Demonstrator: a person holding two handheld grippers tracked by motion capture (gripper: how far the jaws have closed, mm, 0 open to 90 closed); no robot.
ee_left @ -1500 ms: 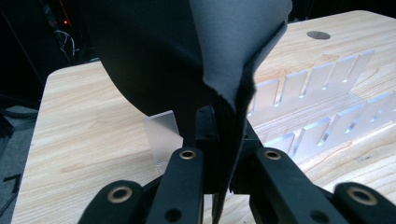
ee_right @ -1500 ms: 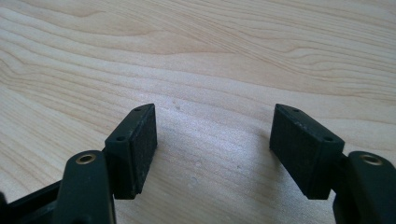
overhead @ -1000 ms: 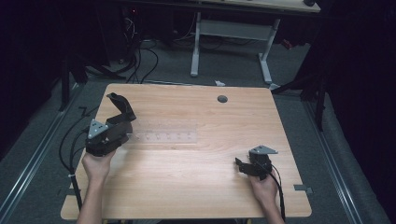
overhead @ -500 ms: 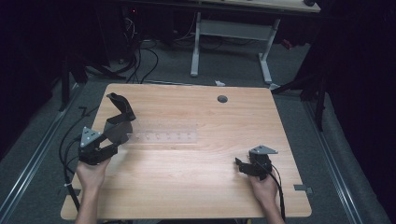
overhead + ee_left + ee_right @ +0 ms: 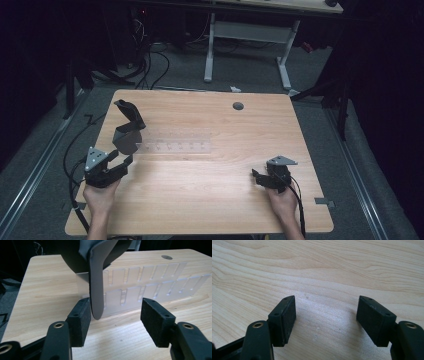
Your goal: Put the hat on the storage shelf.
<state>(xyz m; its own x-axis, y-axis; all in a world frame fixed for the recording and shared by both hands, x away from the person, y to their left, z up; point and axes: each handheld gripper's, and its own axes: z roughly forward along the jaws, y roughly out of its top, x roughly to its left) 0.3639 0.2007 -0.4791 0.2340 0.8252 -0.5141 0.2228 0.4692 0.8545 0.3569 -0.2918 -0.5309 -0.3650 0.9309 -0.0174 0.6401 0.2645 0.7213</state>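
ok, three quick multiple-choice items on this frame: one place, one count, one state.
1. Where does the dark grey curved piece stand?
A) at the left end of the clear slotted tray
B) beside the right gripper
C) on the floor

2. How many rows of slots does the tray have?
A) one
B) two
C) four

3. The right gripper's fingers are:
A) shut on the tray
B) shut on the grey piece
C) open, nothing between them

Key: 1 A, the high view shows it there. 2 B, the left gripper view shows two rows. 3 C, only bare tabletop lies between the pads.
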